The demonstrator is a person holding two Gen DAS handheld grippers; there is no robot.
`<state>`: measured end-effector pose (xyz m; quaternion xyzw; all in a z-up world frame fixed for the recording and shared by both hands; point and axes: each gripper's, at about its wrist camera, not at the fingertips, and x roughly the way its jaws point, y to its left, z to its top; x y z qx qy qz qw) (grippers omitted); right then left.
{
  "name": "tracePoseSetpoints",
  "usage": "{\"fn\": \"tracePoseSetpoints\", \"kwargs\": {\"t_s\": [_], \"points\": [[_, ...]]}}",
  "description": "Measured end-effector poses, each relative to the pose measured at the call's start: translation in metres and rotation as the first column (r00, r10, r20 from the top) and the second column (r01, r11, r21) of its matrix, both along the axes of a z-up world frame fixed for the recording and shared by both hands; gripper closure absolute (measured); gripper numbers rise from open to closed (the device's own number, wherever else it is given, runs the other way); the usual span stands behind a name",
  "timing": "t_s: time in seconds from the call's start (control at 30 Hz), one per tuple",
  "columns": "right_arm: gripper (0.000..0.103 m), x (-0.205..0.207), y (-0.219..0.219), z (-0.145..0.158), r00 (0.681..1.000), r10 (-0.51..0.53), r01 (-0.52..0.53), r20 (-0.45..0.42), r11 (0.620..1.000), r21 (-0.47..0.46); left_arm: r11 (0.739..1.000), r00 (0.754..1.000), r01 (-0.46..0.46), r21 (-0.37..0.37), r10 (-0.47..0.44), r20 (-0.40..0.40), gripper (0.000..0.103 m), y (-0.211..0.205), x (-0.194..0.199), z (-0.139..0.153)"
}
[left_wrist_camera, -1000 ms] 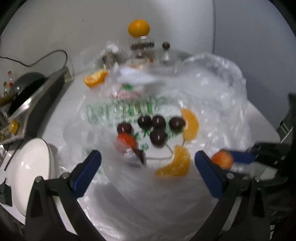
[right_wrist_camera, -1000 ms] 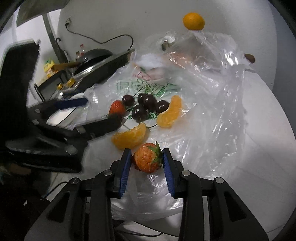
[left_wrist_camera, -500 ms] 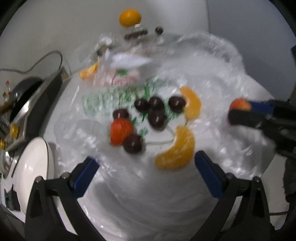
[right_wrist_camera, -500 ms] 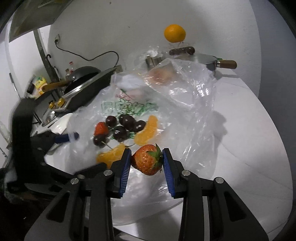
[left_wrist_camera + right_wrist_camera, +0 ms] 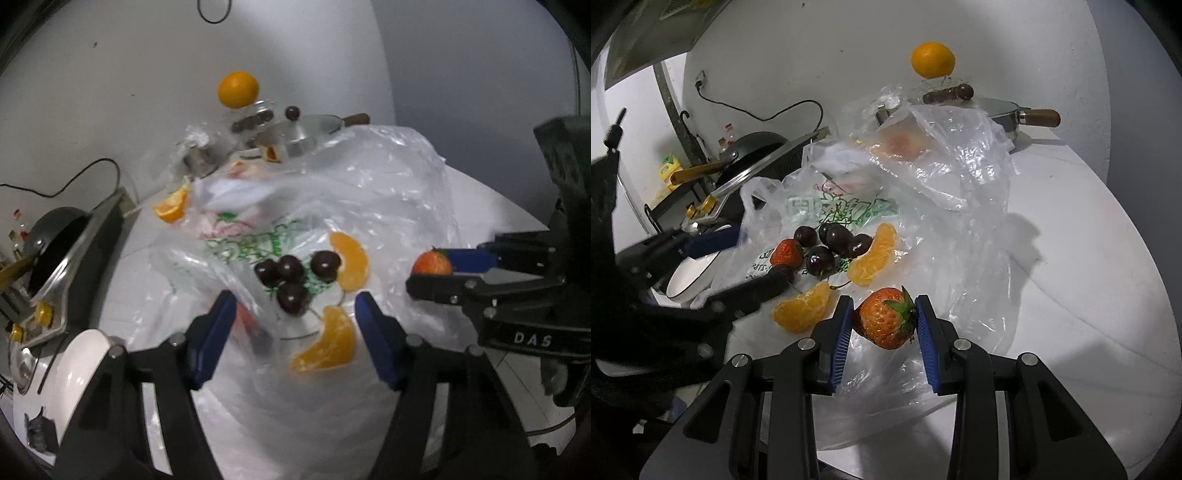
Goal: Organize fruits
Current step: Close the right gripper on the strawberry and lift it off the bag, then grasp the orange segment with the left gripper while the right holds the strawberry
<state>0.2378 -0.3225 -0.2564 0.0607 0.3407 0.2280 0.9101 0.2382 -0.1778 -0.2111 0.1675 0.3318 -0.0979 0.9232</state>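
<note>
On a white bench (image 5: pixel 1071 258), a strawberry (image 5: pixel 886 323) sits clamped in the right gripper (image 5: pixel 884 325) above a clear plastic bag (image 5: pixel 960 192); the left gripper (image 5: pixel 295 317), jaws just narrowing around bag film, nears cherries (image 5: pixel 291 275) mid-bench.

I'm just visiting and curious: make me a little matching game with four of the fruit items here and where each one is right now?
Things:
1. strawberry
2. whole orange
3. dark cherries
4. white bowl

Places:
a. on the printed plastic bag
b. at the table's left edge
c. perched high at the back by the wall
d. clamped in the right gripper

Pairs: 1-d, 2-c, 3-a, 4-b
</note>
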Motion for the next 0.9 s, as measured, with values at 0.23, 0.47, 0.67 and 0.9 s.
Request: {"fn": "tracePoseSetpoints", "kwargs": {"t_s": [0.23, 0.47, 0.67, 0.9], "points": [[0.067, 0.003, 0.001, -0.004, 1.000, 0.012, -0.012, -0.010, 1.000, -0.007, 0.988, 0.987, -0.151, 0.008, 0.152, -0.045, 0.034, 0.038, -0.005, -0.005], [0.067, 0.001, 0.002, -0.002, 1.000, 0.006, -0.006, -0.002, 1.000, -0.011, 0.996, 0.994, -0.056, -0.072, 0.062, 0.087, 0.034, 0.023, -0.028, 0.025], [0.067, -0.001, 0.001, 0.002, 1.000, -0.002, 0.002, 0.004, 1.000, -0.014, 0.998, 0.995, 0.059, -0.039, -0.055, 0.085, 0.034, -0.009, -0.017, 0.017], [0.067, -0.004, 0.000, 0.007, 1.000, -0.001, 0.001, 0.015, 1.000, -0.024, 0.995, 0.994, 0.067, -0.072, -0.073, -0.085, 0.035, -0.006, 0.008, -0.027]]}}
